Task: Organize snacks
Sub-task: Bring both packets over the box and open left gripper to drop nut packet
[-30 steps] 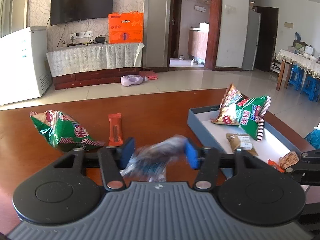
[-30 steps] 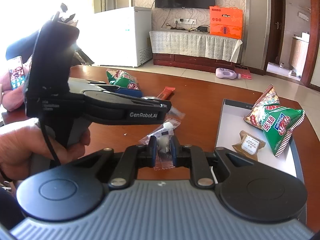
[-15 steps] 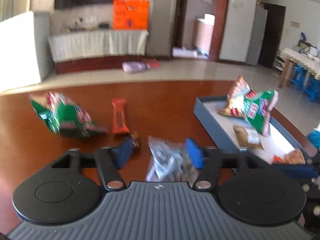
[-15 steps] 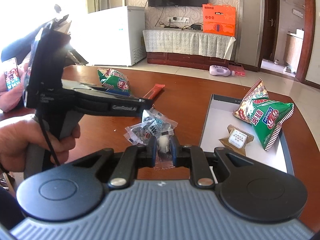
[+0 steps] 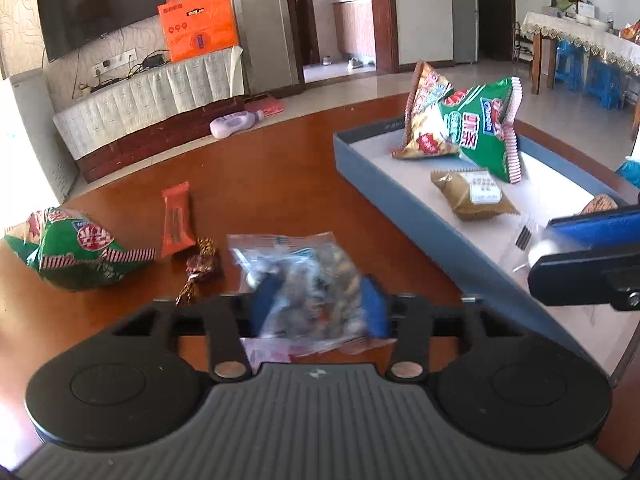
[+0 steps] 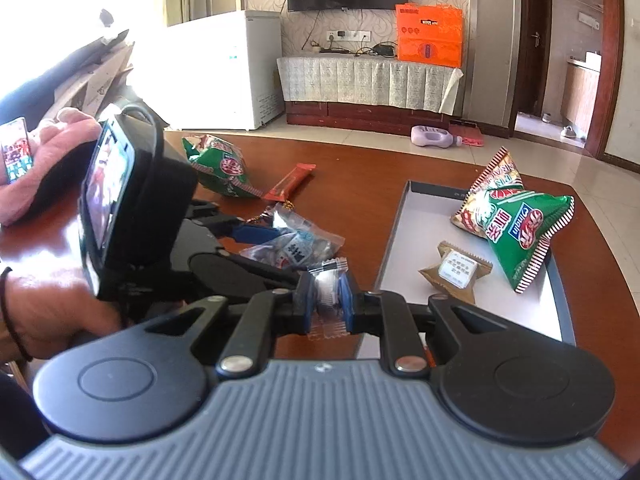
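On the surface (image 5: 280, 168), the tray (image 5: 404, 200) lies to the right, holding two chip bags (image 5: 476, 128) at its far end and a small packet (image 5: 472, 194) nearer. Left of the tray lie a nut pouch (image 5: 304, 276), a wrapped candy (image 5: 202, 264), a snack bar (image 5: 176, 220) and another chip bag (image 5: 76, 248) farthest left.

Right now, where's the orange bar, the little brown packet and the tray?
orange snack bar (image 5: 176, 220), left wrist view, wrapper's middle
brown packet (image 5: 474, 194), left wrist view, its label
tray (image 5: 400, 204), left wrist view, near wall

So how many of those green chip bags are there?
2. One green bag lies on the wooden table, left of the orange bar. The other green bag sits in the blue tray, leaning on a tan bag. None seems hidden.
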Demonstrator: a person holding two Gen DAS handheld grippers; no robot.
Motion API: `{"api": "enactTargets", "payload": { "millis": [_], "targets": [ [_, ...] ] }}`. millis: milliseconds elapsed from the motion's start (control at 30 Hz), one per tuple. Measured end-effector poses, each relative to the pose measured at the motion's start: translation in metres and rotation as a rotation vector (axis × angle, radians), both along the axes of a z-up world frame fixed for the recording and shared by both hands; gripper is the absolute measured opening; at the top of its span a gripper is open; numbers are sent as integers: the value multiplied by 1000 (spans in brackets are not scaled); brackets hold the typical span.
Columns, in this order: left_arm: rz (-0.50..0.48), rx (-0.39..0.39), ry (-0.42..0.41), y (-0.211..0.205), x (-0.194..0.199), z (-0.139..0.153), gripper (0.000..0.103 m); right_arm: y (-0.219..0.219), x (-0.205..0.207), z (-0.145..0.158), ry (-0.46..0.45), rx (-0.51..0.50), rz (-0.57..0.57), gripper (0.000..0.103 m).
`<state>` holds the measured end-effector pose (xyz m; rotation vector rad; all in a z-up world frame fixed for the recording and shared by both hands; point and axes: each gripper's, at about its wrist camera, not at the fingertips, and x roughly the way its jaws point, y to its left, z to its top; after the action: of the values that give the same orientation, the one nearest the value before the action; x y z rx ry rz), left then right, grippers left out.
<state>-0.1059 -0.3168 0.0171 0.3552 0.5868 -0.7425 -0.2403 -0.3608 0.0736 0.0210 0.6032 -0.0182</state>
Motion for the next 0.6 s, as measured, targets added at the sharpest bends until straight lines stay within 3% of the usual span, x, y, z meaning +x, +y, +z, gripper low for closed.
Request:
{"api": "enactTargets", "payload": {
  "millis": [100,267,433,600],
  "targets": [
    [-10,-56,54,6,4,4,24,-3,-1,0,-5,5,-8,17],
    [5,-108,41,16,5,14,14,-4,-2,2,-14,10,-8,17],
    [25,-174,9,31,2,30,12,-6,-3,3,-24,17,-12,17],
    [34,-190,-15,37,0,40,12,-7,-2,5,-33,20,-15,17]
  ]
}}
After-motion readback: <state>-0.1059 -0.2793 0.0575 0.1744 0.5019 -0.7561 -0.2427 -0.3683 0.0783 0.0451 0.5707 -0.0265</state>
